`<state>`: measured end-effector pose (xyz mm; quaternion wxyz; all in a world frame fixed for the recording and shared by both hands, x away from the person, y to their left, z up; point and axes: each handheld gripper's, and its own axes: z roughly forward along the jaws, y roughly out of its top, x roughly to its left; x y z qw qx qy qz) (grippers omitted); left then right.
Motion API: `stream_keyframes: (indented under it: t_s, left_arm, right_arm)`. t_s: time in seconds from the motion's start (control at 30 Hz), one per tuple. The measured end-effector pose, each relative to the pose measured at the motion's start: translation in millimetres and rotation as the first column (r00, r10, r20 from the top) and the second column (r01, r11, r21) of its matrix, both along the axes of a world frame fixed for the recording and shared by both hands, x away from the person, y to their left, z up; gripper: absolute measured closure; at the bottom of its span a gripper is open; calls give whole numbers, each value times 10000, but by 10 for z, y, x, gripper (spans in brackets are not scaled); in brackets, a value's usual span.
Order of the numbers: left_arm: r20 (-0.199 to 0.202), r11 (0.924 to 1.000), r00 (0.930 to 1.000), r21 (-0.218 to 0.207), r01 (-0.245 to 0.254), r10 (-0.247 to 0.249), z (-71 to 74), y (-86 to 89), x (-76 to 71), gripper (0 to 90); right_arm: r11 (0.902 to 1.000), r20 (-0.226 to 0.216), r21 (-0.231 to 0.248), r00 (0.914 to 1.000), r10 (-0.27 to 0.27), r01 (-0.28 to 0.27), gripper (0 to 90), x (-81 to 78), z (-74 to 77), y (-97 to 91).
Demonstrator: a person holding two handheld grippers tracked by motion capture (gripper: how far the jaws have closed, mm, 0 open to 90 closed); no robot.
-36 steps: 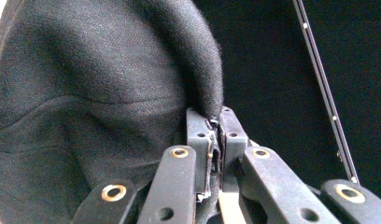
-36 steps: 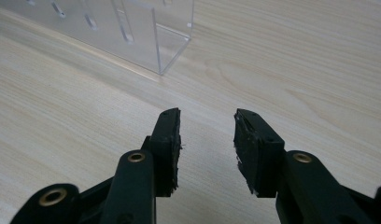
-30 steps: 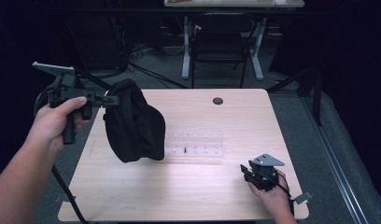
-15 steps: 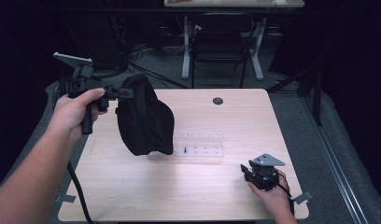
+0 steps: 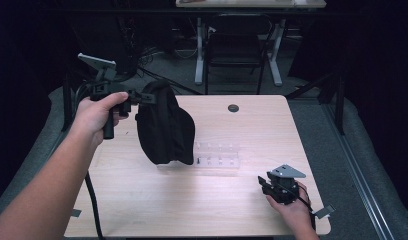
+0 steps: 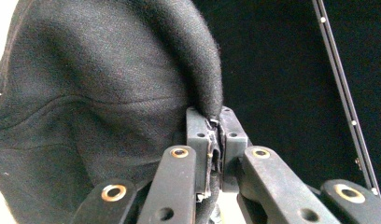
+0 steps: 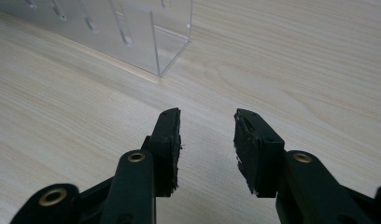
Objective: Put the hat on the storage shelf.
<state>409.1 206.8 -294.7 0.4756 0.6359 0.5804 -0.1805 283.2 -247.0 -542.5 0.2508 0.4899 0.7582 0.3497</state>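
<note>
Left claw (image 6: 215, 140) was clamped tight on the cloth's (image 5: 164, 125) edge, cloth dangling beneath it, probably to uncover the tray (image 5: 219, 155). Right claw (image 7: 207, 149) rested wide open, empty, tray just ahead.

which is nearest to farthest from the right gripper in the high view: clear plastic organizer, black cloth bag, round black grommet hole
From the right gripper:
1. clear plastic organizer, mid-table, just up-left of it
2. black cloth bag, hanging at the left
3. round black grommet hole, near the far edge
</note>
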Motion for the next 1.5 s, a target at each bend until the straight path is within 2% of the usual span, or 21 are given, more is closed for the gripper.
stream_keyframes:
  t_s: [0.43,0.5,0.67,0.97,1.0,1.1,1.23,1.37,1.43,1.5]
  left_arm:
    - [-48,9987,10000,517,43,-41,-48,-195,88,865]
    - [-83,9988,10000,496,23,-19,-52,-206,92,865]
    - [-41,9966,9999,817,127,-124,-65,-297,100,865]
    - [10,9970,9999,753,171,-172,-80,-392,108,864]
    - [32,9969,9998,768,190,-193,-76,-417,100,864]
    - [103,9966,9997,807,190,-199,-74,-436,102,863]
    - [155,9969,9995,746,258,-271,-88,-486,110,863]
    - [166,9969,9993,717,312,-324,-83,-519,105,862]
    - [199,9967,9990,714,387,-402,-89,-528,111,862]
    - [220,9966,9990,736,370,-387,-87,-537,113,862]
  right_arm:
    - [10000,47,52,10000,30,-30,608,-12,20,-22]
    - [10000,49,57,10000,28,-28,608,-12,20,-24]
    - [10000,88,72,10000,44,-44,609,-10,21,-19]
    - [9999,72,44,9999,144,-144,602,-20,39,4]
    - [9997,1,-160,9998,198,-198,602,-18,58,5]
    - [9997,75,39,9996,254,-254,602,-13,65,35]
    - [9984,381,-74,9977,561,-559,603,-19,179,126]
    - [9975,414,-51,9967,701,-700,610,-24,234,202]
    - [9951,312,-194,9948,972,-967,629,-21,275,274]
    - [9933,287,-86,9929,1155,-1153,644,-13,290,327]
